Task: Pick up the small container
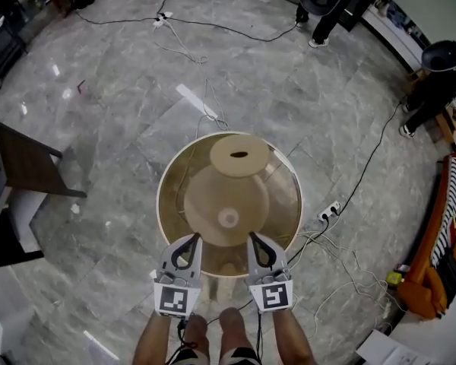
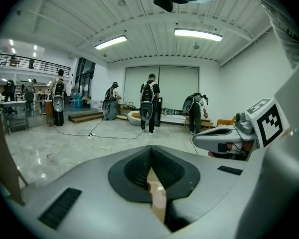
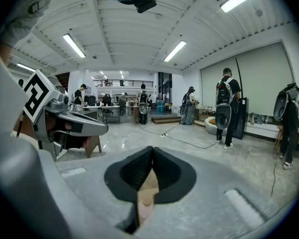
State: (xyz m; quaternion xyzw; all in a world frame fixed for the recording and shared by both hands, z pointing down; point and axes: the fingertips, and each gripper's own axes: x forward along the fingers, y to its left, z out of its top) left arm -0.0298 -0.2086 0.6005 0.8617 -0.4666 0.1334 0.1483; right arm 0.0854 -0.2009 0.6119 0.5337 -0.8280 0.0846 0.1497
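- Floor [image 1: 121,112]: grey, marble-patterned and polished, it is reflecting the ceiling lights and spreading across a large open hall.
- Cables [image 1: 213,27]: thin black leads are trailing over the floor. One is running to a white power strip [image 1: 330,212] just right of the bench.
- Bench [image 1: 159,204]: round, with a pale gold rim and a glossy gold-brown top, it is standing in the middle of the head view.
- Sofa [image 1: 433,280]: orange, it is sitting at the right edge of the hall.
- People [image 2: 148,99]: several are standing well back by the far wall, wearing bulky dark packs.
- Strip lights [image 2: 198,34]: long tubes are glowing on the ribbed white ceiling.
- Tan dome [image 1: 209,192]: broad and round, it is occupying the centre of the bench.
- Tan disc [image 1: 252,162]: it is sitting at the far edge of the bench, showing a dark oval slot on top.
- Small container [image 1: 228,218]: it is appearing as a small pale round piece with a lighter ring, resting on the near middle of the tan dome, ahead of both claws and touching neither. It is too small to show more detail.
- Left claw [image 1: 191,239]: it is hovering at the near edge of the bench with its black pads meeting at the tips and nothing gripped.
- Right claw [image 1: 252,238]: it is hovering beside the left one, with its jaws closed together and holding nothing.
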